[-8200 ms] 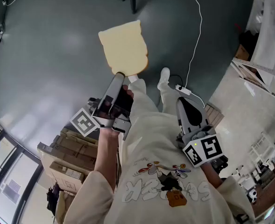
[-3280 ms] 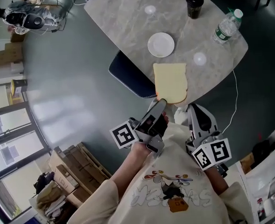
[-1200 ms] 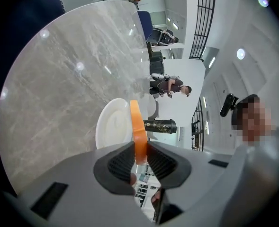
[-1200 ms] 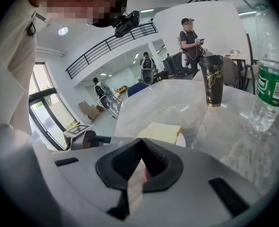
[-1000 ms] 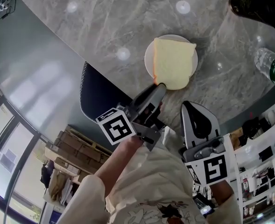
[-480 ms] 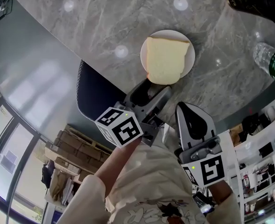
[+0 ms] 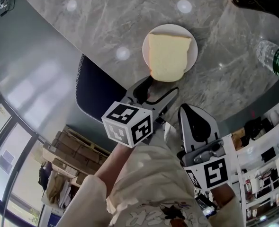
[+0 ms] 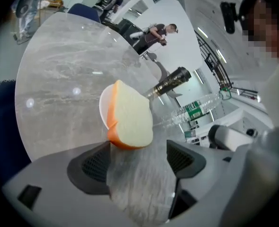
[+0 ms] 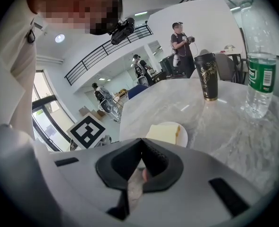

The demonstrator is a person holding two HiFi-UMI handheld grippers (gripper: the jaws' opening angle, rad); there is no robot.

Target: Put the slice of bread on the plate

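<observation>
Bread slice (image 7: 167, 56) lies on the plate (image 7: 145, 48) just ahead of the left gripper (image 7: 160, 86), whose jaws have just been opening and stand wide and empty: best backed straight out, clear of the crust.

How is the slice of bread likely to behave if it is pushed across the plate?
The slice of bread looks thick and overhangs the near rim of the plate without drooping, so it is probably fairly stiff. The plate looks smooth, so a push would likely slide it rather than crumple it. Pushed further out, it might tip off the rim.
</observation>
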